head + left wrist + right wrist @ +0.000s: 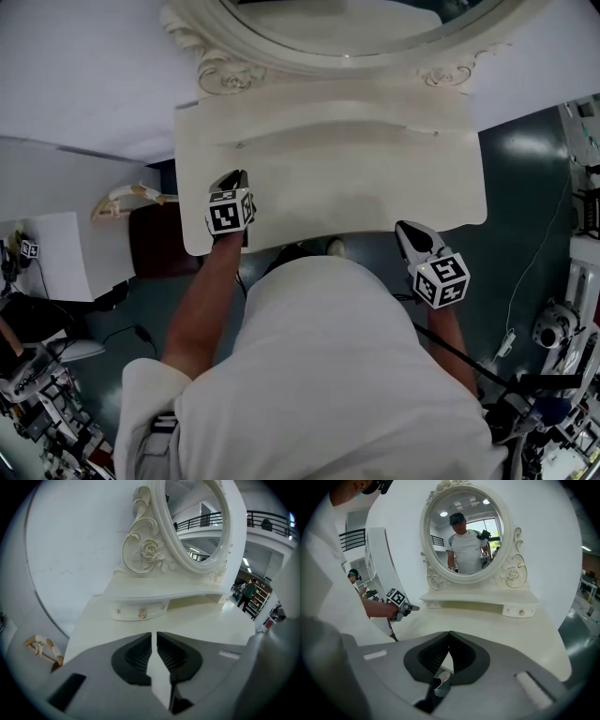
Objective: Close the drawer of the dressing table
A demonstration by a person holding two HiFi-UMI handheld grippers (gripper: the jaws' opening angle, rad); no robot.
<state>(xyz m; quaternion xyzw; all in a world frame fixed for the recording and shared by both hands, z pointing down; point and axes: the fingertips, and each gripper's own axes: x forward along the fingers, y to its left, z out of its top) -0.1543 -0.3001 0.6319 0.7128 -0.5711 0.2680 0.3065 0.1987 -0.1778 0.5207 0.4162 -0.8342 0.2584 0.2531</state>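
The white dressing table (375, 187) has a raised shelf under its oval mirror (337, 28). A small drawer with gold knobs (139, 611) sits under the shelf's left end, its front about flush with the shelf. A matching drawer (519, 611) is at the right end. My left gripper (234, 176) hovers over the tabletop's left front, pointing at the left drawer but apart from it. Its jaws (154, 633) show a narrow gap with nothing between them. My right gripper (403, 228) hangs at the table's front right edge, and its tips (449, 633) meet, holding nothing.
A dark red seat (155, 239) and a pale carved object (131, 197) stand left of the table. Cables and equipment (553, 328) crowd the floor on both sides. The white wall runs behind the mirror. A person stands far off (246, 595).
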